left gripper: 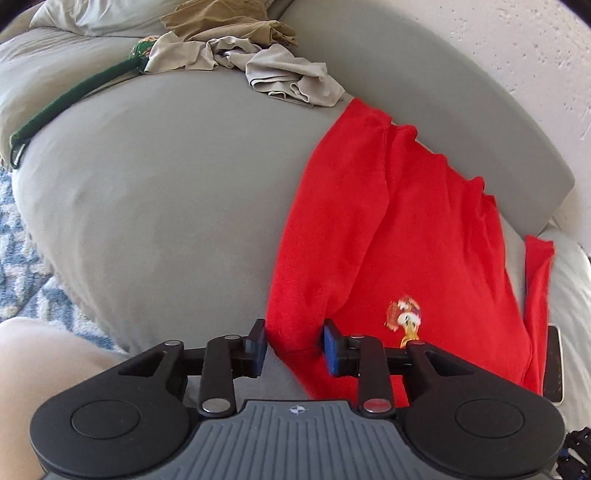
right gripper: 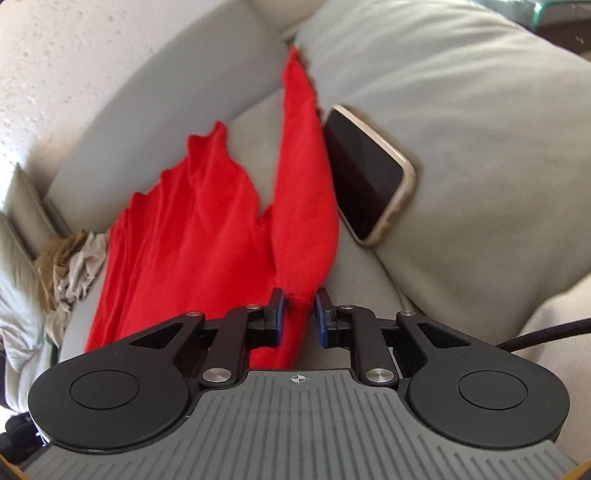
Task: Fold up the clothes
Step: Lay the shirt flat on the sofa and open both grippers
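From the left wrist, the left gripper is let go, its jaws apart over the near edge of the red shirt lying on the grey sofa.

From the right wrist, the right gripper is also loose around the shirt's edge, beside a phone.

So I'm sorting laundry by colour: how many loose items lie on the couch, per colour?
Red: 1, shirt
Green: 1, strap
Beige-grey: 1 crumpled heap; piece count unclear
Tan: 1, cloth
Non-clothing: 1, phone
Total: 5
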Available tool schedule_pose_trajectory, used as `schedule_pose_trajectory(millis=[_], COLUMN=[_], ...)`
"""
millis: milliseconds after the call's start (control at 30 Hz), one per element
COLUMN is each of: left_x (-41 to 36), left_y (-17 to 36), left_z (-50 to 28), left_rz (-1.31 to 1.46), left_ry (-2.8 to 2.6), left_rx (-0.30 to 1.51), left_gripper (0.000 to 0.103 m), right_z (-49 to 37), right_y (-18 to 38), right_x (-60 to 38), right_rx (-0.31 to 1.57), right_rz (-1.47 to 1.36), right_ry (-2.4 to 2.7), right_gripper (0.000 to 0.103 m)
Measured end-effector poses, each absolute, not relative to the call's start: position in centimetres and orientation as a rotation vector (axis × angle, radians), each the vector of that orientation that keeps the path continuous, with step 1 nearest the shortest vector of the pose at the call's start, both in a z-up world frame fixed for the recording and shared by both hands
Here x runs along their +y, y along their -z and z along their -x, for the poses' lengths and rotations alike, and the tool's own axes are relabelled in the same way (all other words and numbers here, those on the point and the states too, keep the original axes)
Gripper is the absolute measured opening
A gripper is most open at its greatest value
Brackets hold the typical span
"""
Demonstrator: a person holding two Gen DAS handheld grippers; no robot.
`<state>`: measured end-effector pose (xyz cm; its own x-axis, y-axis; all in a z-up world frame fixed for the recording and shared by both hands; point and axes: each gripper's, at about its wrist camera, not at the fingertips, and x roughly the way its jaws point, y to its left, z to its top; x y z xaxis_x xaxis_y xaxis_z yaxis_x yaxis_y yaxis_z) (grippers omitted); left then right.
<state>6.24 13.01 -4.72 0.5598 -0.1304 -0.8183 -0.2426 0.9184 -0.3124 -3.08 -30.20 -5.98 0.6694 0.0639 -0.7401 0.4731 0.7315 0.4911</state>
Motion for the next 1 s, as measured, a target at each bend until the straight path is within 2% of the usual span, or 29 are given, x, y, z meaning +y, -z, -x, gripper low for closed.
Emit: schedule_pose_trajectory(millis=[100, 167, 300, 400, 467, 500, 600, 667, 700, 733, 767, 800, 1000], left_x=[12.8, 11.9, 8.9, 4.7, 2.2, 1.2, 0.3, 0.5, 0.6, 0.7, 0.8, 1.0, 1.3], left_y=[3.3, 2.9, 3.9, 5.2, 6.2, 6.6, 7.9, 8.0, 8.1, 8.0, 7.8, 7.6, 6.4], left_z=[-3.8, -2.4, -1.1, -0.7, -0.3, -0.2, -0.3, -0.3, -0.2, -0.3, -0.4, -0.5, 0.0], left_rz=[0.388, 0.35, 0.244, 0.04, -0.094, -0.155, -0.247, -0.255, -0.258, -0.254, -0.248, -0.236, -0.199], left_ry=[-0.003, 0.077, 0.17, 0.177, 0.191, 0.192, 0.164, 0.172, 0.177, 0.18, 0.175, 0.17, 0.211], left_rx=[1.004, 0.999, 0.954, 0.899, 0.855, 0.843, 0.839, 0.829, 0.823, 0.828, 0.834, 0.843, 0.919], left_gripper=[0.038, 0.038, 0.039, 0.038, 0.038, 0.037, 0.024, 0.02, 0.012, 0.005, 0.004, 0.002, 0.002], right_z=[5.8, 7.7, 9.3, 8.2, 7.2, 6.8, 5.6, 4.9, 4.7, 4.8, 4.8, 4.9, 5.7], right_y=[4.9, 3.9, 3.5, 4.6, 5.1, 5.3, 5.7, 6.4, 6.9, 7.2, 7.5, 7.4, 5.7], right_x=[-30.6, -30.4, -28.2, -25.6, -23.6, -22.6, -20.2, -18.9, -18.5, -18.3, -18.2, -18.2, -18.6], right_rx=[0.832, 0.832, 0.818, 0.797, 0.776, 0.764, 0.763, 0.798, 0.817, 0.813, 0.81, 0.808, 0.811], right_rz=[-0.752, -0.749, -0.681, -0.538, -0.435, -0.385, -0.243, -0.146, -0.105, -0.086, -0.069, -0.063, -0.065], right_ry=[0.218, 0.175, 0.02, -0.018, -0.044, -0.064, -0.126, -0.149, -0.141, -0.129, -0.115, -0.098, -0.126], right_gripper=[0.039, 0.049, 0.048, 0.044, 0.034, 0.033, 0.032, 0.032, 0.032, 0.029, 0.013, 0.004, 0.003])
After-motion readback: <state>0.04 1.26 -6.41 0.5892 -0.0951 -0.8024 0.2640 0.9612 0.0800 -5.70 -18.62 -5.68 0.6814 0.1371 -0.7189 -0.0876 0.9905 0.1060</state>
